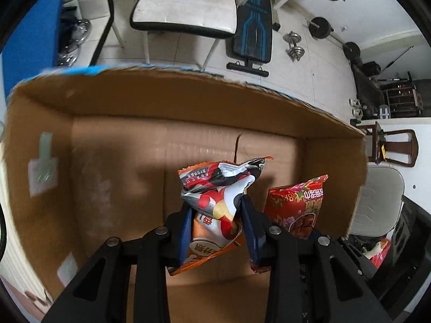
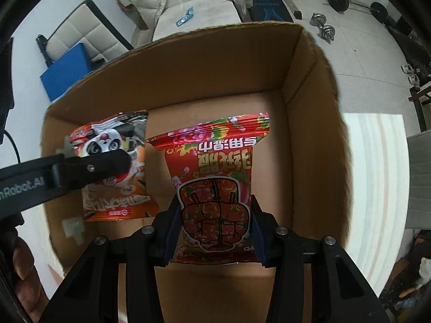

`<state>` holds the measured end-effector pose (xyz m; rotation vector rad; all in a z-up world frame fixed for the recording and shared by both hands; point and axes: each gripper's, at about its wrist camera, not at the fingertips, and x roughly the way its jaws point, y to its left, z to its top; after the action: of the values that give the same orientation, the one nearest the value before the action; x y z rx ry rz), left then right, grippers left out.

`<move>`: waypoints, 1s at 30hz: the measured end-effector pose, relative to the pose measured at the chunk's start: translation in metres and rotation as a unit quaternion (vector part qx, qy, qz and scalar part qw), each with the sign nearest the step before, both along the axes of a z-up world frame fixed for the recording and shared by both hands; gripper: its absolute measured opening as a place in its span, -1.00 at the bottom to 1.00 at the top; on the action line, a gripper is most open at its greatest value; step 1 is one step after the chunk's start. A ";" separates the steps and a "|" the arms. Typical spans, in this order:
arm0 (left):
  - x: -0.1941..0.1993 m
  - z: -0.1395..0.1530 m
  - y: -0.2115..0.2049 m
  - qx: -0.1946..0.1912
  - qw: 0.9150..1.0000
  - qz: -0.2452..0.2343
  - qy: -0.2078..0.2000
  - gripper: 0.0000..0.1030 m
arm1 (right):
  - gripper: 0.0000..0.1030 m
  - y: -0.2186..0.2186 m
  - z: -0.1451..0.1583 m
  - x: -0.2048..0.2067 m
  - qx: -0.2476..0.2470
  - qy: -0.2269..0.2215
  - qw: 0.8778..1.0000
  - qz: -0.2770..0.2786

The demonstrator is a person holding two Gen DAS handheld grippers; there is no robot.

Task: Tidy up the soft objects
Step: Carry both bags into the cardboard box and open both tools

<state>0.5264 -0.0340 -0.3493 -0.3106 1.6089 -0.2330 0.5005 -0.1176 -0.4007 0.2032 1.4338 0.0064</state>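
My left gripper (image 1: 216,207) is shut on an orange panda snack bag (image 1: 215,202) and holds it inside the open cardboard box (image 1: 161,99). My right gripper (image 2: 214,204) is shut on a red flowered snack bag (image 2: 215,172) inside the same box (image 2: 215,59), near its right wall. In the left wrist view the red bag (image 1: 296,204) shows to the right of the orange one. In the right wrist view the orange bag (image 2: 115,172) sits at the left, with the left gripper (image 2: 102,165) across it.
The box stands on a pale table (image 2: 377,161). Beyond it are a white chair (image 1: 186,5), a blue pad (image 2: 67,70), a weight bench (image 1: 253,24) and dumbbells (image 1: 293,45) on the tiled floor.
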 end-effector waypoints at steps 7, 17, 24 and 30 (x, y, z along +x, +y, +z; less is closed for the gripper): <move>0.018 -0.018 -0.006 0.022 0.999 -0.024 0.025 -0.38 | -0.05 0.009 -0.007 0.014 -0.026 -0.006 1.000 0.004; 0.005 0.014 0.003 0.056 0.997 -0.044 -0.012 0.89 | 0.66 0.019 0.021 0.002 -0.047 -0.009 0.999 0.009; -0.020 0.049 0.011 0.097 0.992 -0.056 -0.060 0.98 | 1.00 0.025 0.045 -0.021 -0.045 -0.009 0.999 0.029; -0.046 0.080 0.019 0.130 0.986 -0.053 -0.089 0.98 | 1.00 0.030 0.067 -0.045 -0.041 -0.017 0.998 0.034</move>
<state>0.4805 -0.0152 -0.2693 -0.0026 1.4599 -0.1254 0.4553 -0.0878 -0.3339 0.0857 1.4047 0.0073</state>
